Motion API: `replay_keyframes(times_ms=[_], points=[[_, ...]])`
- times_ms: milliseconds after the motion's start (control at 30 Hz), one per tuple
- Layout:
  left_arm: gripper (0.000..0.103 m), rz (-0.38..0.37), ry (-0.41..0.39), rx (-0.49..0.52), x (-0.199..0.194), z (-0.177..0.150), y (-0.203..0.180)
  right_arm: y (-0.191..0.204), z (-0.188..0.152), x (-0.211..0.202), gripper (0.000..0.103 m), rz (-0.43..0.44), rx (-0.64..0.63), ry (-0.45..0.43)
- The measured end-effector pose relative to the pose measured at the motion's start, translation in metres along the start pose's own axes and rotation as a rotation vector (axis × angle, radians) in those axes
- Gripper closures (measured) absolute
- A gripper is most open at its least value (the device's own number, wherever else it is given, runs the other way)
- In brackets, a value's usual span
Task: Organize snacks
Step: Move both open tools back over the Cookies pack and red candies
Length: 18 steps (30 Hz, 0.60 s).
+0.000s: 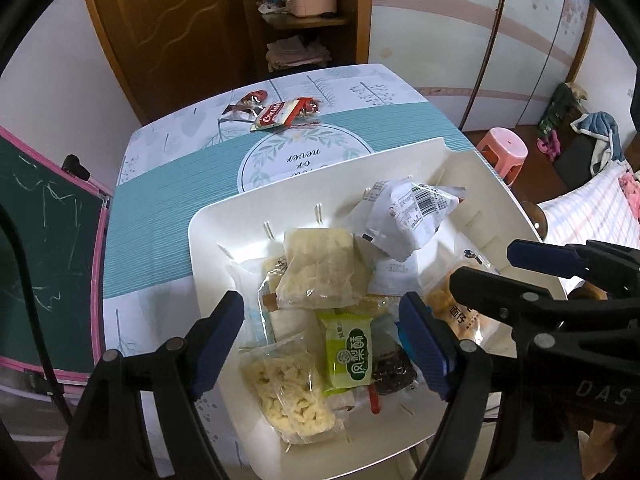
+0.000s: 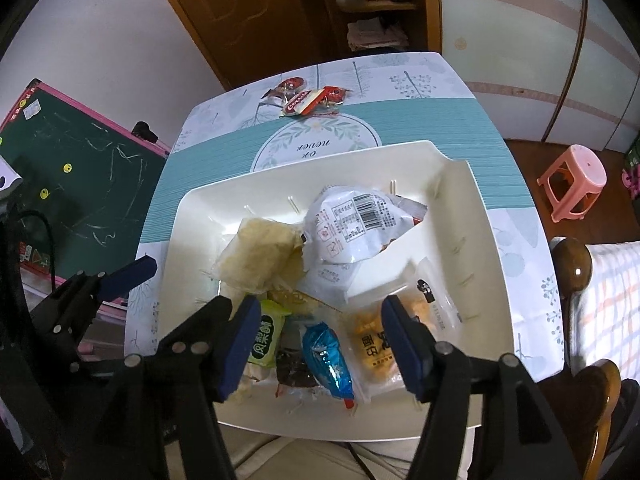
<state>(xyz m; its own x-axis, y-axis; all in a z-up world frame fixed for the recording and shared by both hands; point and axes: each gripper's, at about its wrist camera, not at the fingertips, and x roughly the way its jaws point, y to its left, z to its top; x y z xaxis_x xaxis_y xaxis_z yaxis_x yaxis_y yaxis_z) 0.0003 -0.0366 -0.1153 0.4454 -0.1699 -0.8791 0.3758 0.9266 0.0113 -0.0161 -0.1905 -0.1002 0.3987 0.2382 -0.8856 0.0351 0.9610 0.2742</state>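
A white bin on the table holds several snack packets: a white barcode bag, pale cracker packs, a green packet, a blue packet and an orange packet. Three red-and-white snacks lie at the table's far end. My left gripper is open and empty above the bin's near part. My right gripper is open and empty over the bin's near edge; it also shows in the left wrist view.
The table has a teal patterned cloth. A green chalkboard leans at the left. A pink stool and a bed stand at the right. A wooden door and shelf are behind.
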Motion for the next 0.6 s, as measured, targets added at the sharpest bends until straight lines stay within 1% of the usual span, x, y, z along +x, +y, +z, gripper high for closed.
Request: replay_keyframes(times_ms=[133,233,367,467,500,567,600], points=[[0.024,0.002,0.001,-0.01,0.0,0.001,0.003,0.0,0.001,0.0,0.04,0.0,-0.001,-0.003],[0.024,0.017,-0.012,-0.024,-0.002,0.006,0.01,-0.001,0.004,0.0,0.04,0.006,0.002,-0.007],[0.024,0.029,-0.042,-0.042,-0.009,0.019,0.025,-0.003,0.019,-0.004,0.04,-0.001,-0.002,-0.019],[0.024,0.048,-0.079,-0.04,-0.018,0.043,0.038,-0.001,0.043,-0.012,0.04,-0.01,-0.028,-0.04],[0.024,0.057,-0.1,-0.037,-0.024,0.057,0.043,-0.001,0.053,-0.015,0.04,-0.011,-0.041,-0.049],[0.023,0.069,-0.129,-0.035,-0.031,0.079,0.051,0.0,0.08,-0.022,0.04,-0.024,-0.059,-0.072],[0.02,0.08,-0.144,-0.032,-0.035,0.092,0.055,0.0,0.091,-0.024,0.04,-0.035,-0.064,-0.081]])
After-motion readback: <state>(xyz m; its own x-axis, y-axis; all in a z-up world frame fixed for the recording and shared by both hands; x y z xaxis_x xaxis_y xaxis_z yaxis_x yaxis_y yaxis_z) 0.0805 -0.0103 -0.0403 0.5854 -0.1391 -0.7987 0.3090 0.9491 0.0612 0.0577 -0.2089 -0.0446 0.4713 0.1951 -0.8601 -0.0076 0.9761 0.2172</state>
